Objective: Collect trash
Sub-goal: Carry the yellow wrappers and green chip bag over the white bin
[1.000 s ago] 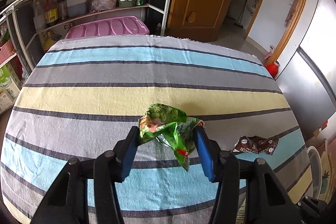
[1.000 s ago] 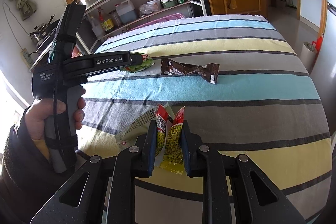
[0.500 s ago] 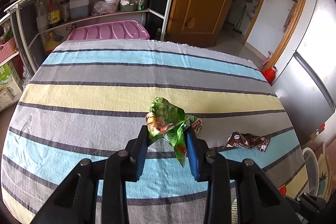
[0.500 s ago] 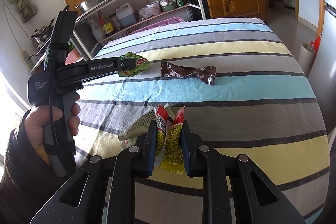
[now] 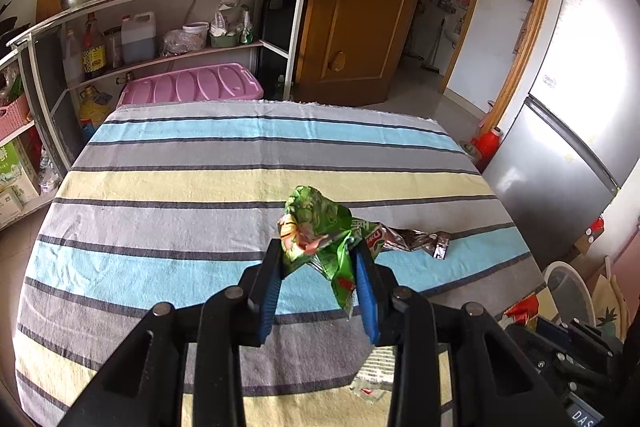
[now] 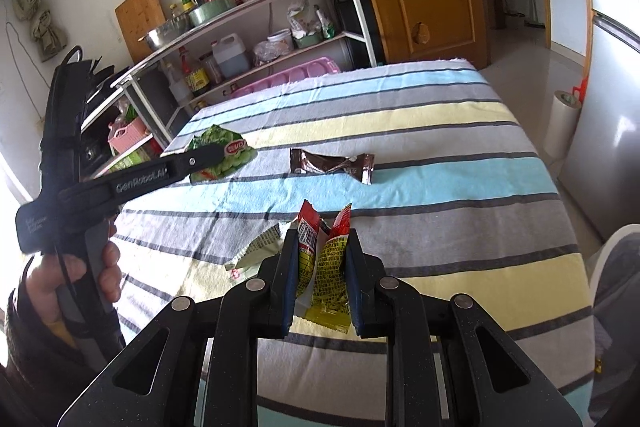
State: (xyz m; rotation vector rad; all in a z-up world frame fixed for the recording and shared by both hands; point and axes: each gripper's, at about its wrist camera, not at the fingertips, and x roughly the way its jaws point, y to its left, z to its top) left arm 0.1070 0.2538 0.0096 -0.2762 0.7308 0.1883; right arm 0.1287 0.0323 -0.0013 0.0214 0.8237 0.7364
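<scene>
Left gripper [image 5: 318, 259] is pinching the green wrapper [image 5: 316, 227] at center frame, holding it up off the striped worktop [image 5: 180, 187]. Right gripper [image 6: 320, 259] is squeezing a red-and-yellow packet [image 6: 326, 259] at lower center of its view. A brown wrapper [image 6: 332, 163] is lying flat on the blue stripe, mid-frame, well apart from both. A pale green packet [image 6: 256, 251] is sitting on the cloth just left of the right gripper's fingers.
</scene>
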